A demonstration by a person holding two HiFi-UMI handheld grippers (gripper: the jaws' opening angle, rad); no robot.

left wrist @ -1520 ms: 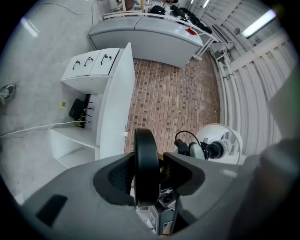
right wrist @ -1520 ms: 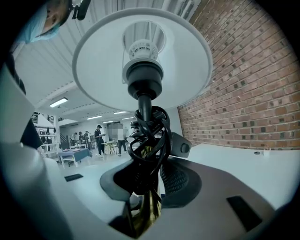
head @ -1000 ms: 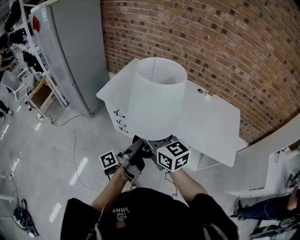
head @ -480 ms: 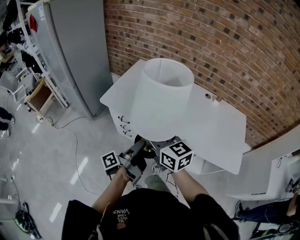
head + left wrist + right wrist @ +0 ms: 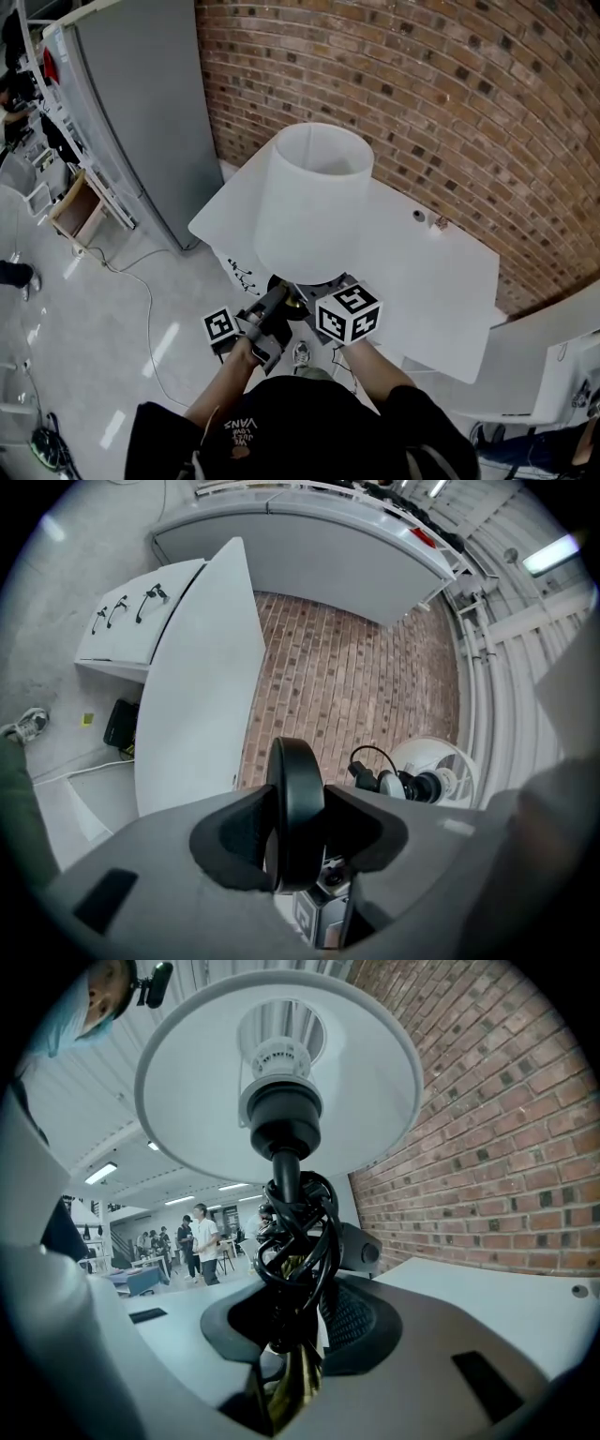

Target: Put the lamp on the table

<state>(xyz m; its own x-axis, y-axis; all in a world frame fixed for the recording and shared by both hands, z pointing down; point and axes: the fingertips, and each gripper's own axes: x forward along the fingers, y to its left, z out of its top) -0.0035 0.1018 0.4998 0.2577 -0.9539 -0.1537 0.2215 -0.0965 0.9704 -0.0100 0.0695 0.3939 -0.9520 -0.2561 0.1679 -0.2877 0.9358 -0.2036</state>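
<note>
The lamp has a white drum shade (image 5: 309, 202), a brass stem and a round black base (image 5: 298, 803). It is carried upright above the near left edge of the white table (image 5: 427, 272). My left gripper (image 5: 274, 307) is shut on the rim of the black base, with a pad pressed on each side of the disc. My right gripper (image 5: 306, 298) is shut on the stem (image 5: 287, 1241), where the black cord is wound in loops. In the right gripper view the shade (image 5: 281, 1072) and the bulb socket rise straight overhead. My left gripper (image 5: 298, 834) looks along the table top (image 5: 192, 696).
A brick wall (image 5: 450, 94) runs behind the table. A tall grey cabinet (image 5: 141, 103) stands at the left. A white drawer unit with black handles (image 5: 242, 272) sits under the table. Two small items (image 5: 419, 216) lie near the table's far edge. A cable (image 5: 141, 281) trails on the floor.
Both grippers keep their hold on the lamp. The lamp and the person have come a little closer to the table, whose top has slid right and down in the head view.
</note>
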